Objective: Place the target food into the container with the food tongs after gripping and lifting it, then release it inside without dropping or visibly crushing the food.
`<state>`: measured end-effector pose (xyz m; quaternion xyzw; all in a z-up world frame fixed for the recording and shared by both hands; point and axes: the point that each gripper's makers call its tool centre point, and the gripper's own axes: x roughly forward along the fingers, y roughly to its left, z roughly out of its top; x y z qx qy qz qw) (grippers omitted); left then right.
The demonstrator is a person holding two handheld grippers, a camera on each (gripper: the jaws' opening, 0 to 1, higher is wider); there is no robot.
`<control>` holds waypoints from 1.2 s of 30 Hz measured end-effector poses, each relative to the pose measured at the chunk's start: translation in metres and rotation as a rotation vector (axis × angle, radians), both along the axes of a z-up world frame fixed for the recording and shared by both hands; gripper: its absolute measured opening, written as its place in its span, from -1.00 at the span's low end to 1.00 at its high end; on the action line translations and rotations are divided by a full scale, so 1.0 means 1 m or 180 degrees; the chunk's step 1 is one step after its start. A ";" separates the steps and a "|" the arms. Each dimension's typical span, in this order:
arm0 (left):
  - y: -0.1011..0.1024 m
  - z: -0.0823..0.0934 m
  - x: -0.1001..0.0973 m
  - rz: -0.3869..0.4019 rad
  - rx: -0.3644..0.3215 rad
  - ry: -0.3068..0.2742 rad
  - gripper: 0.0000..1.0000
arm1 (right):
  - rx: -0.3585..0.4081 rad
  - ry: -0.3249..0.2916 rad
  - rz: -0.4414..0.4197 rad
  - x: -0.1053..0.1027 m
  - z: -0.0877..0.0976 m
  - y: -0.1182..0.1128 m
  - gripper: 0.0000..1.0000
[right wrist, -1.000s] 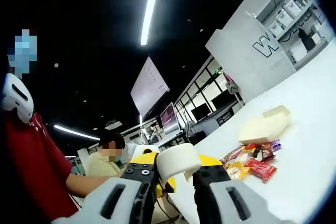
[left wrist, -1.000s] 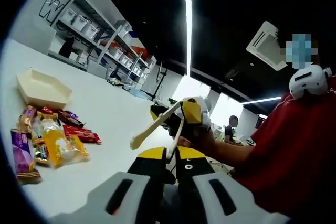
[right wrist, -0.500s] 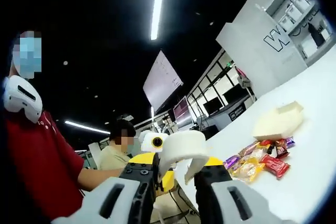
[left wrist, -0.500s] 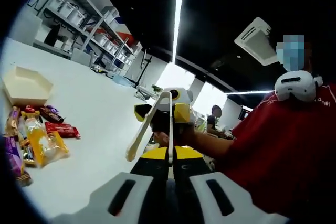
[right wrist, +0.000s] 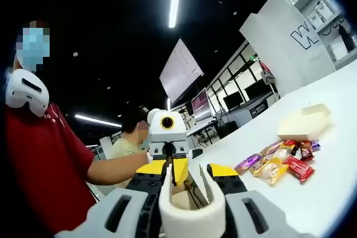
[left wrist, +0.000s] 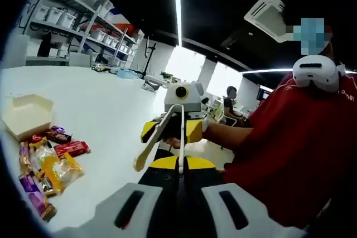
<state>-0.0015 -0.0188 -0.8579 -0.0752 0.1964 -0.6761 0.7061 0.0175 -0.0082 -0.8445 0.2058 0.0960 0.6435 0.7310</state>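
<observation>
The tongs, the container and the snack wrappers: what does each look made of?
Tongs: matte cream plastic, probably; smooth, uniform, no metallic glint. Container: pale cream, dull finish, looks like moulded pulp or foam; can't tell which. Snack wrappers: glossy printed film, crinkled, with bright highlights.
</observation>
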 end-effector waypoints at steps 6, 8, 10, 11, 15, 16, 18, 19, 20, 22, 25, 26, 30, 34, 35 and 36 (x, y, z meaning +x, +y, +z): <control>-0.008 0.000 -0.001 -0.0028 -0.0044 -0.0008 -0.98 | -0.0041 0.0008 0.0050 -0.002 -0.002 0.003 -0.51; -0.012 0.001 -0.002 -0.0019 -0.0118 0.0027 -0.98 | -0.0037 0.0019 0.0063 -0.003 -0.002 0.003 -0.50; -0.013 0.001 -0.001 0.0018 -0.0195 0.0070 -0.98 | -0.0040 0.0017 0.0056 -0.002 -0.002 0.002 -0.50; -0.013 0.000 -0.001 0.0023 -0.0210 0.0078 -0.98 | -0.0042 0.0028 0.0049 -0.001 -0.003 0.002 -0.50; -0.013 -0.002 -0.001 0.0051 -0.0252 0.0116 -0.98 | -0.0075 0.0069 0.0065 -0.002 -0.005 0.002 -0.49; -0.013 -0.002 -0.001 0.0054 -0.0260 0.0125 -0.98 | -0.0078 0.0079 0.0069 -0.002 -0.006 0.002 -0.49; -0.013 0.000 -0.003 0.0059 -0.0305 0.0135 -0.98 | -0.0050 0.0105 0.0076 -0.003 -0.005 0.002 -0.50; -0.013 0.001 -0.003 0.0072 -0.0363 0.0175 -0.98 | -0.0015 0.0119 0.0082 -0.003 -0.004 0.001 -0.50; -0.013 0.000 -0.003 0.0070 -0.0373 0.0185 -0.98 | 0.0068 0.0145 0.0065 -0.002 0.000 0.002 -0.50; -0.013 0.002 -0.003 0.0080 -0.0426 0.0195 -0.98 | 0.0073 0.0151 0.0066 -0.002 0.000 0.002 -0.50; -0.013 0.001 -0.003 0.0089 -0.0436 0.0212 -0.98 | 0.0073 0.0151 0.0068 -0.002 0.001 0.003 -0.50; -0.013 0.001 -0.003 0.0093 -0.0434 0.0216 -0.98 | 0.0066 0.0160 0.0068 -0.001 0.001 0.003 -0.50; -0.015 0.003 -0.004 0.0082 -0.0447 0.0176 -0.98 | 0.0094 0.0173 0.0069 -0.002 0.003 0.004 -0.50; -0.016 0.004 -0.005 0.0070 -0.0458 0.0167 -0.98 | 0.0088 0.0187 0.0078 -0.002 0.004 0.004 -0.49; -0.016 0.005 -0.005 0.0070 -0.0471 0.0166 -0.98 | 0.0096 0.0224 0.0081 -0.002 0.004 0.004 -0.49; -0.016 0.006 -0.005 0.0069 -0.0481 0.0167 -0.98 | 0.0110 0.0259 0.0092 -0.002 0.004 0.004 -0.49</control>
